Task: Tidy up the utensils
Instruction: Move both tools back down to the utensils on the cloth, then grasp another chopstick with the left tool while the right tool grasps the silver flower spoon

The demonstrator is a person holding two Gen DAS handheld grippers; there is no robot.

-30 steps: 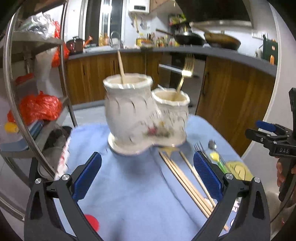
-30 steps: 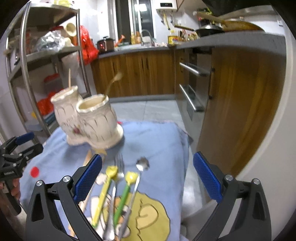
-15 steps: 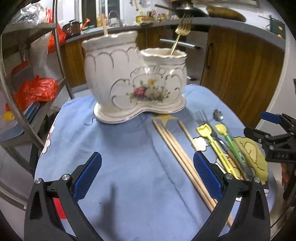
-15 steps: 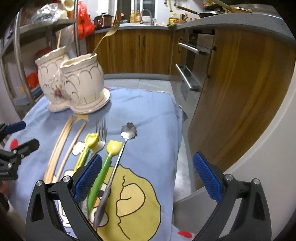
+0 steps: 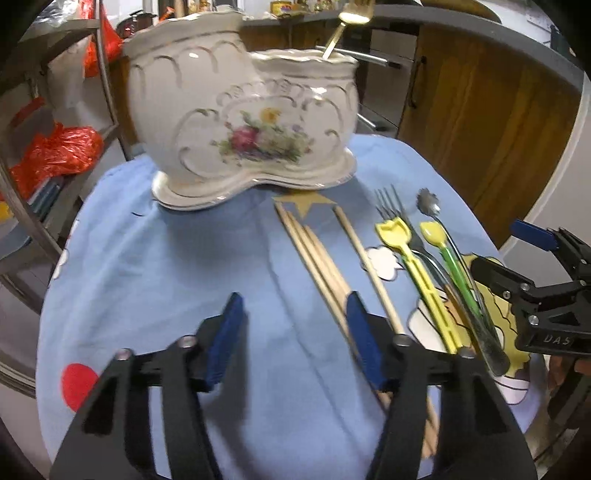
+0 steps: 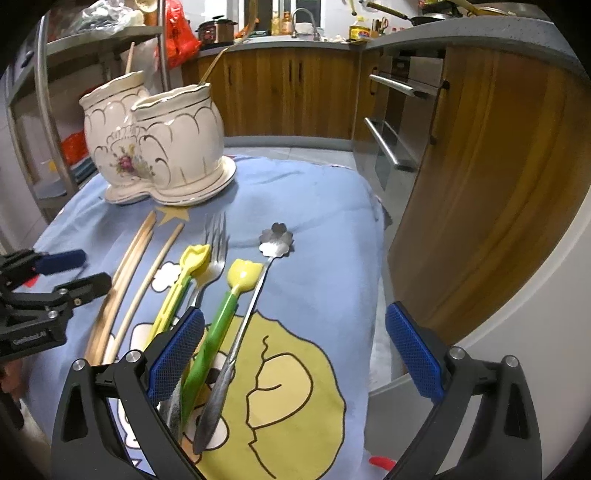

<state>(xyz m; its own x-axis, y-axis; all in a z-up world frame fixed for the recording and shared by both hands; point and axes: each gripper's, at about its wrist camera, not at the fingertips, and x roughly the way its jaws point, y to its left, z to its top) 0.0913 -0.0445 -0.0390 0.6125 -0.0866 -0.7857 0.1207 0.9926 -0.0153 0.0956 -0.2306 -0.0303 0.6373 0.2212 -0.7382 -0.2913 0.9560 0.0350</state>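
A white ceramic two-pot utensil holder [image 5: 243, 125] [image 6: 159, 147] stands at the far side of the blue cloth, with a gold fork [image 5: 347, 26] in its smaller pot. Several wooden chopsticks [image 5: 325, 266] [image 6: 129, 280], a steel fork [image 6: 214, 251], a yellow utensil [image 5: 417, 273], a green-handled one [image 6: 218, 325] and a flower-headed spoon [image 6: 255, 291] lie on the cloth. My left gripper [image 5: 291, 336] is half closed and empty, low over the cloth, its right finger touching the chopsticks. My right gripper [image 6: 295, 350] is open and empty over the utensil handles.
The blue cloth [image 5: 177, 266] covers a small round table. A metal shelf rack [image 5: 55, 110] with red bags stands to the left. Wooden kitchen cabinets [image 6: 480, 166] and an oven front stand close on the right. The table edge drops off beyond the right gripper.
Both grippers have moved down and closer to the table. My left gripper's jaws have narrowed from wide open to about half. My right gripper stays wide open.
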